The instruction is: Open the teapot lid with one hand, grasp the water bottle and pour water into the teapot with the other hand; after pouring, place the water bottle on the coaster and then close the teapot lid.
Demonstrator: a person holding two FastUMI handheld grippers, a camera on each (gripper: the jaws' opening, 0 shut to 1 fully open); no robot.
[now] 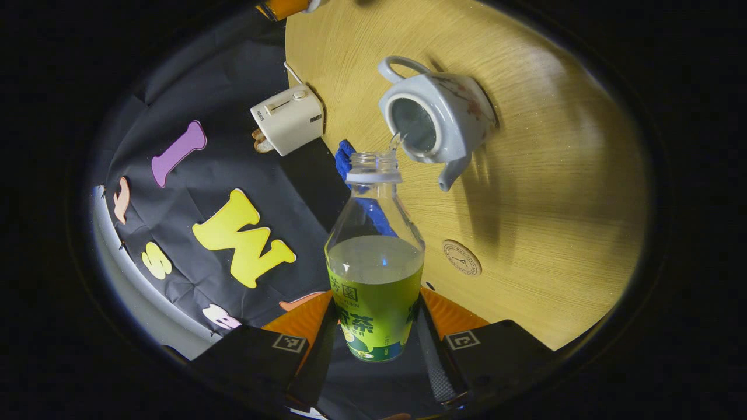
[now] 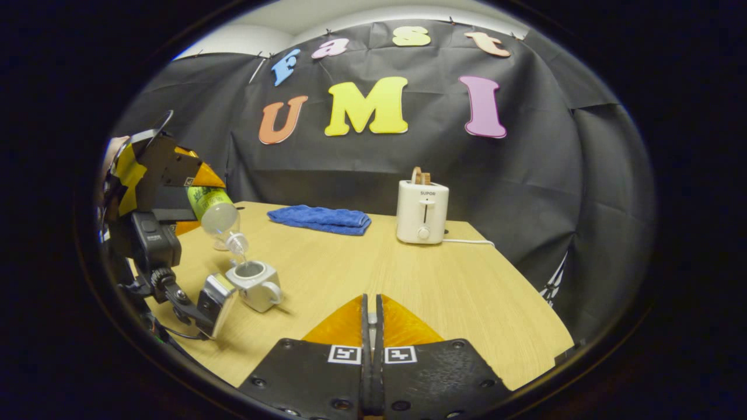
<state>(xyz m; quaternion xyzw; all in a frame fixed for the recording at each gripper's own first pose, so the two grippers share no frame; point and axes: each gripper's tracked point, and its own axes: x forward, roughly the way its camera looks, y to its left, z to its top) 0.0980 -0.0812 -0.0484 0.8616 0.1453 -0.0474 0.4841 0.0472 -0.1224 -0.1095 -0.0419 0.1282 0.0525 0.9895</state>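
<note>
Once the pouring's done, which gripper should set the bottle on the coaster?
Left. The left gripper already clamps the bottle, tilted over the open teapot, and the coaster lies close by. The right gripper is shut, away from both.

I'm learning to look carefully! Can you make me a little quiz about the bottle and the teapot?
1. True or false: the white ceramic teapot has its lid on.
2. What does the left hand-held gripper hold: A clear green-labelled water bottle, B blue folded cloth, C white toaster?
3. Fill in: the round wooden coaster lies on the wooden ____.

Key: 1 false. 2 A. 3 table.
</note>
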